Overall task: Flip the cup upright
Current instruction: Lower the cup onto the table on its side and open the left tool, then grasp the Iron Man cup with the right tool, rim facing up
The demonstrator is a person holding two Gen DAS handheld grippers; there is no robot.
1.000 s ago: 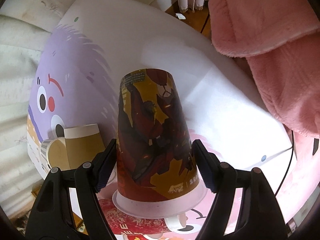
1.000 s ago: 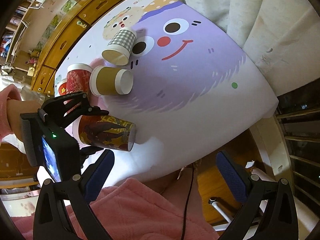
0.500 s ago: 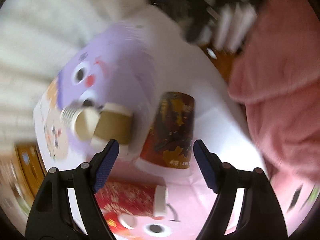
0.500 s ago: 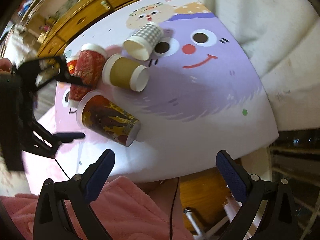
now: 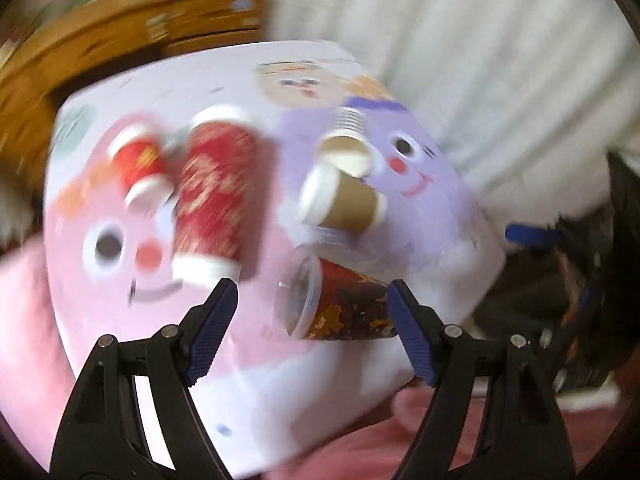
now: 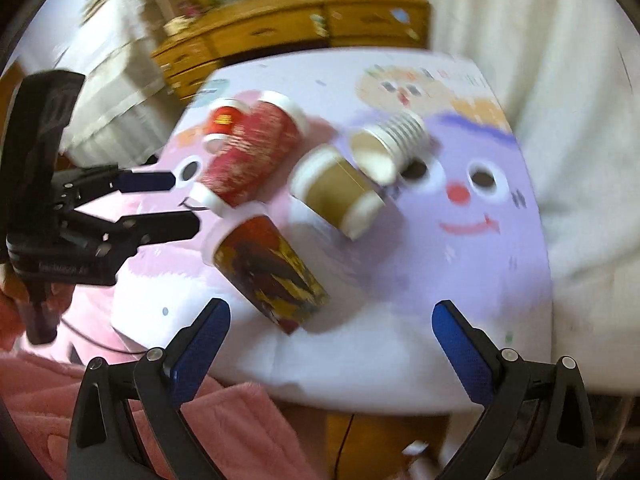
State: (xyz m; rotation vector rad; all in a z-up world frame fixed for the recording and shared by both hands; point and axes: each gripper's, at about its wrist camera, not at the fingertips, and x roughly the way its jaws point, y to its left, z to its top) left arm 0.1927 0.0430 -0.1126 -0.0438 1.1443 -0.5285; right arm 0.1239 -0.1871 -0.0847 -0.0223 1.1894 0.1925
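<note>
A dark red and gold printed cup (image 5: 344,304) lies on its side near the table's front edge, its open mouth to the left; it also shows in the right wrist view (image 6: 272,272). My left gripper (image 5: 312,330) is open and empty, just in front of the cup, with its right pad near the cup's base. In the right wrist view the left gripper (image 6: 176,200) shows at the left, jaws apart, beside the cup's rim. My right gripper (image 6: 330,350) is open and empty, held back from the table's front edge. Both views are blurred.
Other cups lie on their sides on the cartoon-printed table (image 6: 460,280): a large red cup (image 5: 214,204), a small red cup (image 5: 140,168), a brown cup (image 5: 344,204) and a checked cup (image 5: 346,140). Pink fabric (image 6: 220,420) lies in front; a wooden cabinet (image 6: 300,28) stands behind.
My left gripper let go of the printed cup, which now lies on its side on the table. The left gripper has swung round to face the table from the front. The right view has also turned.
</note>
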